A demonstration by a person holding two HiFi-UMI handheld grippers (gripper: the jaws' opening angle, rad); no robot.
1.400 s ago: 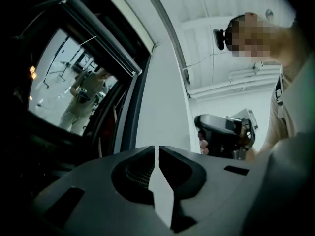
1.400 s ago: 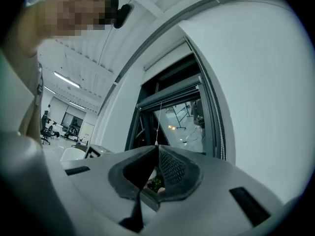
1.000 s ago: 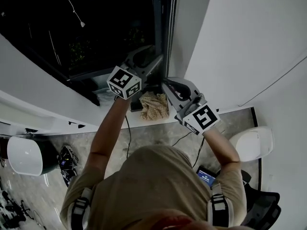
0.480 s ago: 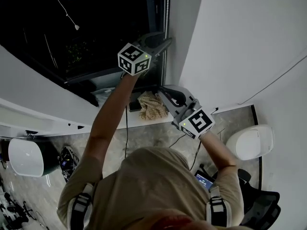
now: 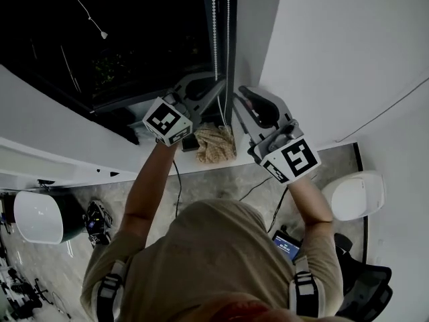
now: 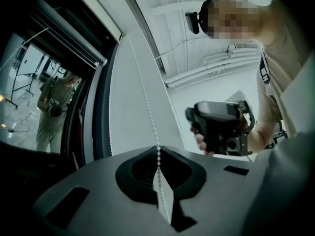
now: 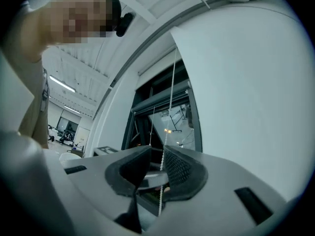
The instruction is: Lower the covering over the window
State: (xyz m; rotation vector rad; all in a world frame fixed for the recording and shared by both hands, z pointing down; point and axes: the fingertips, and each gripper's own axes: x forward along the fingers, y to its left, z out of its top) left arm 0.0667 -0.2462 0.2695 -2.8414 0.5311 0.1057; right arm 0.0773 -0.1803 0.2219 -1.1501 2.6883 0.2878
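Note:
A white bead chain [image 5: 215,39] hangs in two strands beside the dark window [image 5: 134,39]. My left gripper [image 5: 220,89] reaches it from the left; in the left gripper view its jaws have just been closing and my left gripper [image 6: 158,149] is shut on the bead chain [image 6: 142,90]. My right gripper [image 5: 236,104] sits just to the right, a little lower. Its jaws have just been opening: in the right gripper view my right gripper [image 7: 157,149] stands slightly apart, with the bead chain [image 7: 171,90] running loose between the pads. I cannot make out the covering itself.
A crumpled beige cloth [image 5: 214,144] lies on the window sill [image 5: 167,170] under both grippers. A white wall [image 5: 348,59] stands close on the right. On the floor are a white round seat [image 5: 352,196], another white shape [image 5: 37,217] and a lit screen [image 5: 288,245].
The left gripper went up along the chain with open jaws, then came back down and shut on it. The right gripper rose towards the window and its jaws parted.

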